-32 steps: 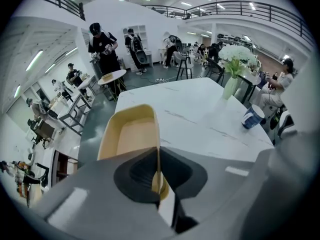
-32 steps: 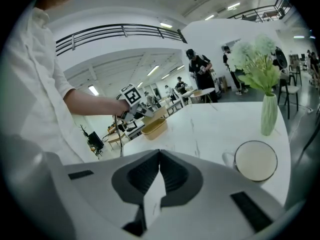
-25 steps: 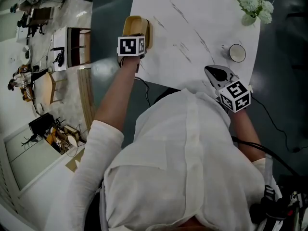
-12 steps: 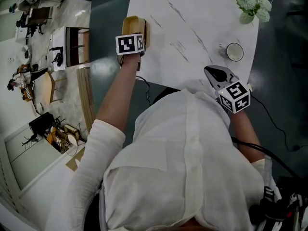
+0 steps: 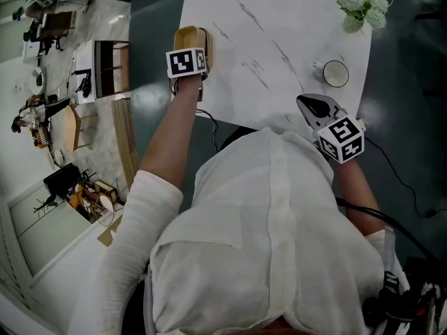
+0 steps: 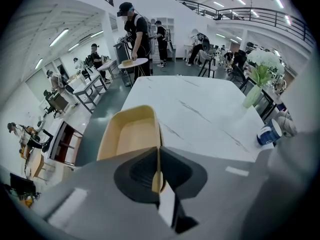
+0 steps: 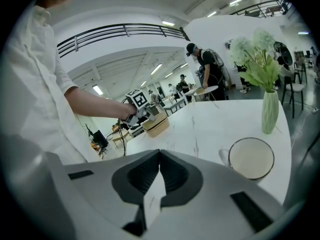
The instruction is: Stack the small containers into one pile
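The left gripper (image 6: pixel 159 156) has its fingers (image 6: pixel 137 171) closed on the near end wall of a tan, oblong, shallow container (image 6: pixel 129 134), the thin rim pinched between them. In the head view this container (image 5: pixel 193 36) sits at the left edge of the white marble-patterned table (image 5: pixel 279 19), just beyond the left gripper's marker cube (image 5: pixel 187 63). The right gripper (image 7: pixel 159 156) rests near the table's near edge with its fingers (image 7: pixel 140 176) pressed together and nothing between them. Just beside it on the right stands a white mug with a dark rim (image 7: pixel 251 157), upright and open. Farther back is a pale green vase of white flowers (image 7: pixel 269 111), at the table's far right corner. Container and mug are well apart
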A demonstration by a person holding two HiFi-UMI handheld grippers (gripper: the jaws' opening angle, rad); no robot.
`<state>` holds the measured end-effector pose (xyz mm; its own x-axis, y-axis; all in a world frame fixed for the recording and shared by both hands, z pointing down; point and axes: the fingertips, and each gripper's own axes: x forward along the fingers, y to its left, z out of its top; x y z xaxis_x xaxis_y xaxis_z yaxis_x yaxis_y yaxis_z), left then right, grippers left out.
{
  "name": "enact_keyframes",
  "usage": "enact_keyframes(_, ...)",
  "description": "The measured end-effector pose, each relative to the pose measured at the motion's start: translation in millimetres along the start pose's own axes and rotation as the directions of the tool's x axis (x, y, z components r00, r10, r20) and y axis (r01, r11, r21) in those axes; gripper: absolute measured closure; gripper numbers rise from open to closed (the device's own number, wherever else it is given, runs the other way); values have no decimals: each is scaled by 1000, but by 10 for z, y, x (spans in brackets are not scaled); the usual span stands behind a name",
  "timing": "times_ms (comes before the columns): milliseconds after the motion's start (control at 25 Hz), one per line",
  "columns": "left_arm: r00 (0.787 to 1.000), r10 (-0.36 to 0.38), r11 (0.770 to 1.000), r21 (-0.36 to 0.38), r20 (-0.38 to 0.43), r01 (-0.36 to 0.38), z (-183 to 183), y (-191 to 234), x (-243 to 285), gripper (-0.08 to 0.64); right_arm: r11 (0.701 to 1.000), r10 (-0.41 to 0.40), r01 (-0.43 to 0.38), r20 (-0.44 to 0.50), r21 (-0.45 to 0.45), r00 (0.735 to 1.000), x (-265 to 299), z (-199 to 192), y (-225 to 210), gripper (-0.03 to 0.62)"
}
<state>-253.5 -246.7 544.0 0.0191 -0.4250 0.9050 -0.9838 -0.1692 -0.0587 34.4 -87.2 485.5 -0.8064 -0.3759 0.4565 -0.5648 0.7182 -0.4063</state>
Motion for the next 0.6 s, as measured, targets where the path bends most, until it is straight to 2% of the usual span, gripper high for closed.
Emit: enact_keyframes(600, 1000, -17, 999, -44, -25, 16, -16, -48, 222, 541, 1000, -16, 16, -12, 11, 1000, -73, -67, -137, 588)
